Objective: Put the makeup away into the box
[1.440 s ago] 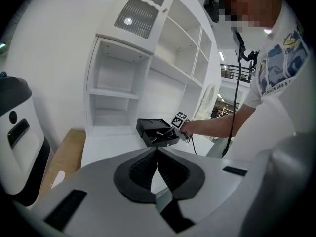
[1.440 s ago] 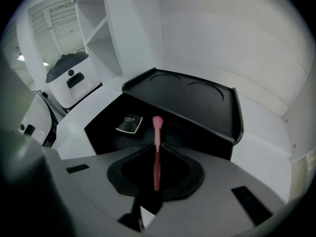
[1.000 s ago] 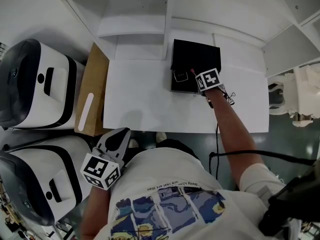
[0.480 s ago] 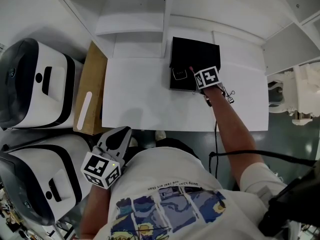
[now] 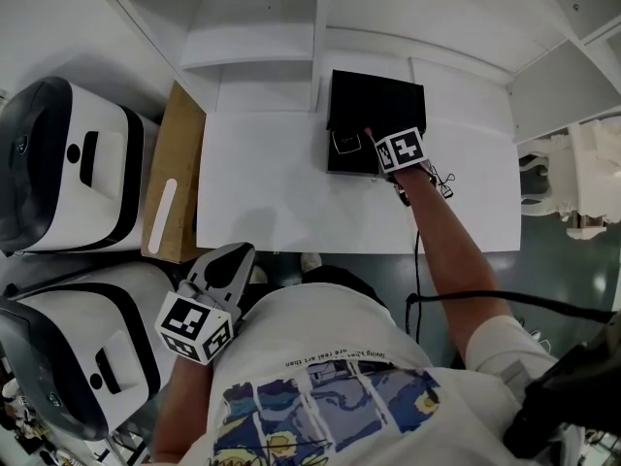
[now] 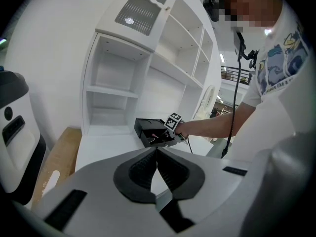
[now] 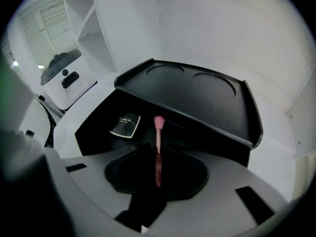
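On the white table [image 5: 281, 197] a black box [image 5: 376, 100] stands with its lid [image 7: 197, 93] raised. My right gripper [image 5: 375, 144] points steeply down over the box's front. A thin makeup brush [image 7: 158, 127] with a pink tip lies between its jaws, which have just been opening. The brush has not dropped and the pads still look to be on it. A small black packet with white print [image 7: 125, 126] lies inside the box. My left gripper [image 5: 231, 263] hangs shut and empty below the table's near edge, beside my body. From the left gripper view the box [image 6: 148, 130] shows far off.
A brown cardboard carton [image 5: 178, 178] stands against the table's left side. Two large white and black machines [image 5: 68, 163] [image 5: 78, 357] fill the left. White shelving [image 5: 262, 37] rises behind the table. A black cable [image 5: 456, 299] runs along my right arm.
Almost nothing differs: the right gripper and brush stay over the box's front, and the left gripper has not moved.
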`<state>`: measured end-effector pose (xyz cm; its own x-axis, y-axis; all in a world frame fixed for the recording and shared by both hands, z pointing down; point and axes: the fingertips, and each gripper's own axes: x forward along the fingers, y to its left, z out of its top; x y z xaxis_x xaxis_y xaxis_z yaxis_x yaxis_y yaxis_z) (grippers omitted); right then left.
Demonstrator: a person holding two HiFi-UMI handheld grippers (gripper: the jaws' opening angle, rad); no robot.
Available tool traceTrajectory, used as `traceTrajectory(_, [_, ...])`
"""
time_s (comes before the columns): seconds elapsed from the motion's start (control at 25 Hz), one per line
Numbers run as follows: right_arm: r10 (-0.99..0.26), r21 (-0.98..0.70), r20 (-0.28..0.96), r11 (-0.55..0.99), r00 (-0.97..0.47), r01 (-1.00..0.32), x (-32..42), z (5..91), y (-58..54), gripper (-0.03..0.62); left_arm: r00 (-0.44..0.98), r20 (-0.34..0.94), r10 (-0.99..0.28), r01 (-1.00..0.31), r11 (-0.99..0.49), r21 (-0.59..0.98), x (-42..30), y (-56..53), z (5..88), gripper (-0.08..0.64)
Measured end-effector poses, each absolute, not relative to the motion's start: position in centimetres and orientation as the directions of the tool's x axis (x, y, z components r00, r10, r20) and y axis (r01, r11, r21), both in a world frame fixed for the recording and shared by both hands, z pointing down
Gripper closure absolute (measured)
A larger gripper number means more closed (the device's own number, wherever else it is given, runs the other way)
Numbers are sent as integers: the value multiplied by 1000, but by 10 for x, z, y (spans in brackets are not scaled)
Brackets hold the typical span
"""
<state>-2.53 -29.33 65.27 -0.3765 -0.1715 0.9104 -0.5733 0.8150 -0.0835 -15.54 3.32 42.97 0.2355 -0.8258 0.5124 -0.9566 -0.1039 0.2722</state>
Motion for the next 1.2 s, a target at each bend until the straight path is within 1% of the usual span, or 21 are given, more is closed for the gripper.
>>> traceTrajectory(0.28, [-197,-85,881,828,-430,-554,-27,627,-290,485,259,507,-822,-954,-138,265,-153,27,427,546])
traceTrajectory(0.52, [-247,-83,820,841,-517,-534,-22,582,-278,486,304,496,-813,-946,-197,257,-143,16,424,546])
traceTrajectory(0.6, [-265,-84,795,842,-545,-533,-18,568,-272,493,321,494,-808,-943,-221,250,-139,12,422,546])
traceTrajectory(0.88, [-316,-66,726,853,-611,-518,11,536,-239,546,378,484,-789,-924,-291,248,-124,2,420,546])
traceTrajectory(1.04, [-306,-57,715,871,-629,-489,36,538,-204,560,408,480,-777,-912,-326,248,-114,-6,421,546])
traceTrajectory(1.2, [-282,-64,740,874,-611,-481,67,575,-168,563,437,476,-763,-899,-357,253,-103,-13,423,546])
